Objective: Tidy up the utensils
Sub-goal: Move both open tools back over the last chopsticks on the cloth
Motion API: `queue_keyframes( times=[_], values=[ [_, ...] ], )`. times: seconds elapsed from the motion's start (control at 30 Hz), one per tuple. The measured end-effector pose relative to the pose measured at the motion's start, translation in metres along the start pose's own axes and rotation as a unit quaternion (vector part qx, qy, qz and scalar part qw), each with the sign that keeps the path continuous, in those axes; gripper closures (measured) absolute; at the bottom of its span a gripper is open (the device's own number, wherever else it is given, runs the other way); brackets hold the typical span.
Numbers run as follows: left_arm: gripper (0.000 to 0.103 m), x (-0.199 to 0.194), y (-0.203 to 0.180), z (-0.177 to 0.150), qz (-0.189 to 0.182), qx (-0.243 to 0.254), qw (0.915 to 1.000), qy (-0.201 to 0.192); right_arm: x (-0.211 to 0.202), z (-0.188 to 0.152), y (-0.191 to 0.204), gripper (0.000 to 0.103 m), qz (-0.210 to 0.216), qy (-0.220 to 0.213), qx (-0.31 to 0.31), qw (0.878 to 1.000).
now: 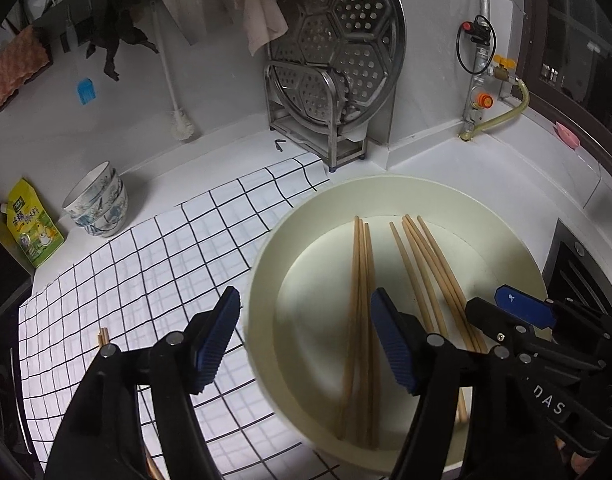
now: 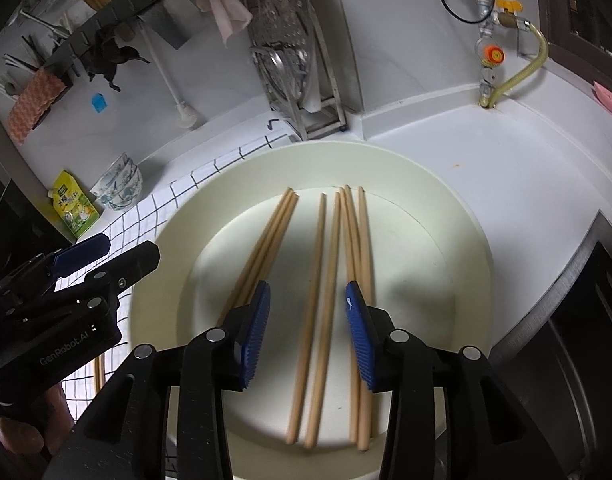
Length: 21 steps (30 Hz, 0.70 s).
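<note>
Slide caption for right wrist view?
Open right gripper above wooden chopsticks lying in a cream basin.

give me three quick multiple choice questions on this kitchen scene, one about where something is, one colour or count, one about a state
1. Where do most of the wooden chopsticks lie?
A. inside the cream basin
B. in the stacked bowls
C. on the metal rack

2. What colour are the gripper pads?
A. red
B. blue
C. green

3. What is the state of the right gripper?
A. shut on a chopstick
C. open, pads off the chopsticks
B. shut with nothing in it

Answers:
1. A, two bundles rest on the basin floor, while the stacked bowls sit apart at the wall and the metal rack holds a steamer tray.
2. B, the ribbed pads are blue in both views.
3. C, there is a clear gap between the pads and the chopsticks below them.
</note>
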<state>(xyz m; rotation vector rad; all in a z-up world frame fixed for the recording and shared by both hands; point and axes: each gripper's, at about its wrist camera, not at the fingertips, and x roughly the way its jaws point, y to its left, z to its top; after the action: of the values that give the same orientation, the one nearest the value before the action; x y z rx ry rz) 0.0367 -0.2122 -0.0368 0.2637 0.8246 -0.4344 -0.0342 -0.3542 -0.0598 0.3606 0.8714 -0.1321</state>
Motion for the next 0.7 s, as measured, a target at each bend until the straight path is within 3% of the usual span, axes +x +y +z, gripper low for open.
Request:
queue_keyframes(
  times=[0.37,0.7],
  values=[
    [0.031,-0.03,0.036,-0.006,0.004,-0.023,0.9995,-0.02,-0.02,0.0,0.038,0.059,0.004,-0.02,-0.023,1.0],
    [0.026,-0.055,0.088,-0.017,0.028,-0.054,0.9973,-0.041,-0.025,-0.001,0.088,0.057,0.018,-0.028,-0.059,0.998]
  ],
)
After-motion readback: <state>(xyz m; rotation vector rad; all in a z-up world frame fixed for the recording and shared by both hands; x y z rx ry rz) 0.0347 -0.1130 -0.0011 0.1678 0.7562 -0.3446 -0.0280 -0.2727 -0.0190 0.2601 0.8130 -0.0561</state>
